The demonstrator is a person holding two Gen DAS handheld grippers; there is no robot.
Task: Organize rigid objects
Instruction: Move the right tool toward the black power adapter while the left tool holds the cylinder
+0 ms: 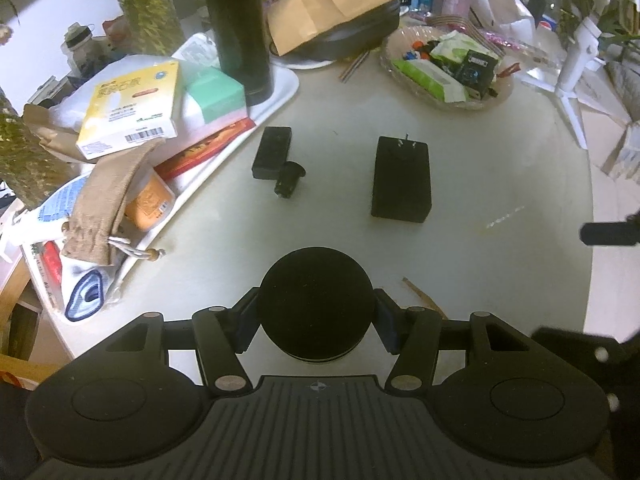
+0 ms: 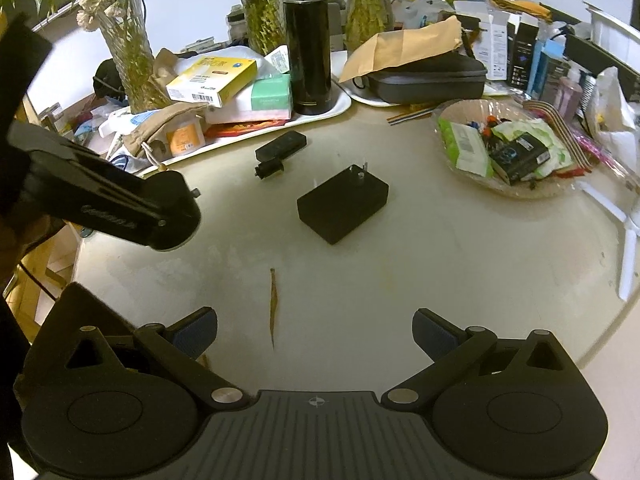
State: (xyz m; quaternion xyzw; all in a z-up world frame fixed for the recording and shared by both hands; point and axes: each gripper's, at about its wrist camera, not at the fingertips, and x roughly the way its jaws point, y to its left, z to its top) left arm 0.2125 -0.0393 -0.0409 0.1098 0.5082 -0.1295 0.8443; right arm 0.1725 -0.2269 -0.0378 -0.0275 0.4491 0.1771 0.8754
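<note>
Held disc [image 1: 316, 304] round, matte black, perhaps flat

Taking the flat black plug-in power adapter [image 2: 343, 208] as landmark: the pale round tabletop [image 2: 400, 280] lies bare on its near side, crossed only by a thin brown sliver [image 2: 273, 308]; beyond it to the left, a small black rectangular box [image 2: 281, 145] and a short black cylindrical part [image 2: 270, 168] lie touching each other; behind those, a white tray [image 2: 340, 106] heaped with cartons bears a tall black flask [image 2: 307, 40]; to the adapter's right, open table reaches a clear bowl of packets [image 2: 508, 148]; a white tripod leg [image 2: 628, 256] skirts the far right edge.
</note>
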